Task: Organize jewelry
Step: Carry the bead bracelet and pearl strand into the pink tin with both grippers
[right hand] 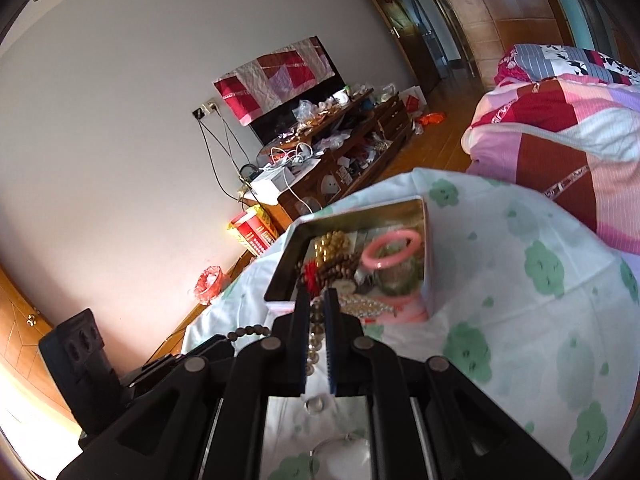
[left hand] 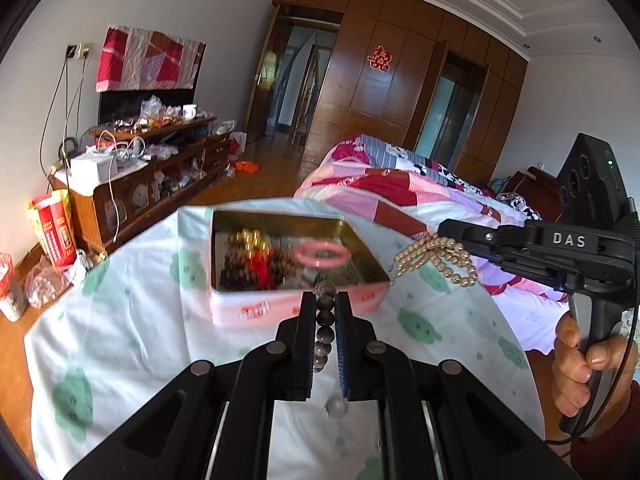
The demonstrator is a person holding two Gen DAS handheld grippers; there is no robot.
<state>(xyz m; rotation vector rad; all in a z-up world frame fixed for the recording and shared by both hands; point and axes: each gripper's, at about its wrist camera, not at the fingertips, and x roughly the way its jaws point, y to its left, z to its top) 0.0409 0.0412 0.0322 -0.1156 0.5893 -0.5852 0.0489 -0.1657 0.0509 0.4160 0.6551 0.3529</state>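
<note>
1. Pink tin [left hand: 256, 312] sits open on the cloth-covered tabletop [left hand: 120, 340], holding beads and a pink bangle [left hand: 320, 255].
2. Left gripper [left hand: 325, 300]: fingers clenched on a dark bead bracelet [left hand: 325, 320], just in front of the tin's near wall.
3. Right gripper [right hand: 316, 300]: fingers clenched on a pearl strand [left hand: 440, 260], hanging beside the tin's right corner.
4. A hand [left hand: 580, 364] grips the right handle; quilted bed [left hand: 400, 196] behind.

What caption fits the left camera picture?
Left gripper pinches dark beads; right gripper carries pearls beside tin.
</note>
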